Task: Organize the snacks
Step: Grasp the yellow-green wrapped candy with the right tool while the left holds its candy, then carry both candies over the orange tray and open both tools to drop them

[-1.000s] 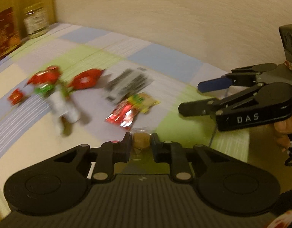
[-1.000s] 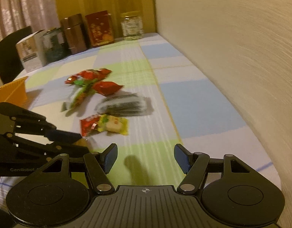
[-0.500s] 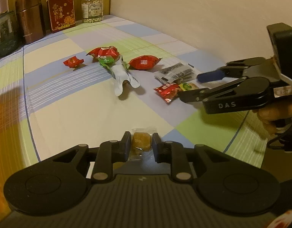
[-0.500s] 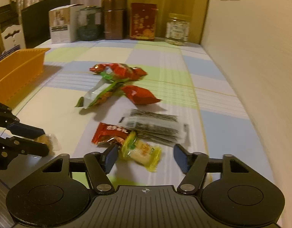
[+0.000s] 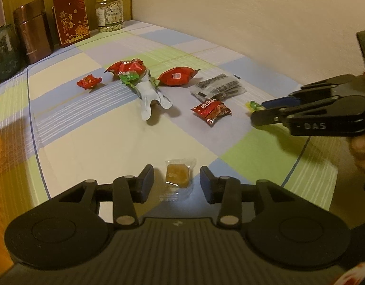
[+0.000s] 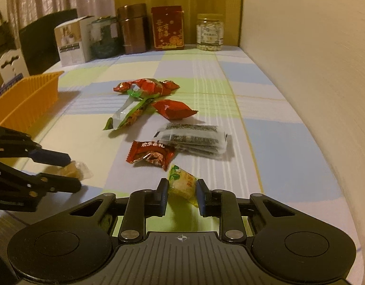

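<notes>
Snacks are mostly still lying loose on the worktop, the right tool clamping a yellow-green candy while the left tool is standing parted around an amber sweet, orange basket waiting.

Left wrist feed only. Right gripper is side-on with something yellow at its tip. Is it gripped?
Observer: Yes. The right wrist view shows the right gripper with its jaws pressed on both sides of the small yellow-and-green wrapped snack.
Operator: Any bin? I only see an orange sliver at my left edge.
Observer: That is an orange ribbed plastic basket, standing on the table left of the snack pile.
</notes>
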Available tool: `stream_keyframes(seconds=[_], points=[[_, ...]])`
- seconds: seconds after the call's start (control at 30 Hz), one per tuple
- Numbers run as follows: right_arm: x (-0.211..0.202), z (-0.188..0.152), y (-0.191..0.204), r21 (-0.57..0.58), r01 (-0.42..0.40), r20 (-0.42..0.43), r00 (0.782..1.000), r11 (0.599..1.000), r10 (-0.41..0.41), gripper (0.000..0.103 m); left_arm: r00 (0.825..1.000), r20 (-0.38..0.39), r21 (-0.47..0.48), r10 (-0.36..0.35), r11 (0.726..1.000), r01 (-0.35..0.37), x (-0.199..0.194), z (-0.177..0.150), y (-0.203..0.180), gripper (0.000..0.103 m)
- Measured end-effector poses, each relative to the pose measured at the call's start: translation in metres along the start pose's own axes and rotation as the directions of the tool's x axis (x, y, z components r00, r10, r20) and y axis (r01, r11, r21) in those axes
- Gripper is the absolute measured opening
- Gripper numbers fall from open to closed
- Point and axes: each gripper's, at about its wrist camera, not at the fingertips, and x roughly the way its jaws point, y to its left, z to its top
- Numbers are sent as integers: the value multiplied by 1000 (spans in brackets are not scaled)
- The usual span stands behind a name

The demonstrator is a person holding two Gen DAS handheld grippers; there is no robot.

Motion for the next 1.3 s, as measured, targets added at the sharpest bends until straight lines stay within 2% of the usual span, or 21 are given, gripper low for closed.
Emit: stream_keyframes(seconds=[0.03,0.1,0.33,0.6,0.8,0.97,1.13,1.3], points=[[-3,-1,1,12,-1,0,1000,1000,1,25,1000,1,-2,-3,1000,3,0,0,0,25],[-8,-2,3,27,1,-2,1000,1000,-1,25,1000,-3,-10,-4,1000,4,-1,1,1,20],[-24,8,16,39,-3,11,1000,999,2,25,1000,19,-71,21,997,-20,-24,5,13,19],[-43,55,64,-18,-88,93,992,996,90,25,992,88,-175,95,981,-79,-83,14,47,19],[-45,94,126,-66,-218,119,967,974,224,25,971,123,-255,205,952,-168,-140,8,91,19],[-34,115,182,-91,-319,101,939,943,328,25,947,97,-310,307,913,-264,-172,-10,134,19],[-8,124,232,-117,-389,59,916,914,397,25,926,68,-367,373,872,-324,-189,-28,173,19],[16,125,271,-155,-420,6,905,894,426,25,917,52,-409,396,846,-342,-191,-47,203,19]])
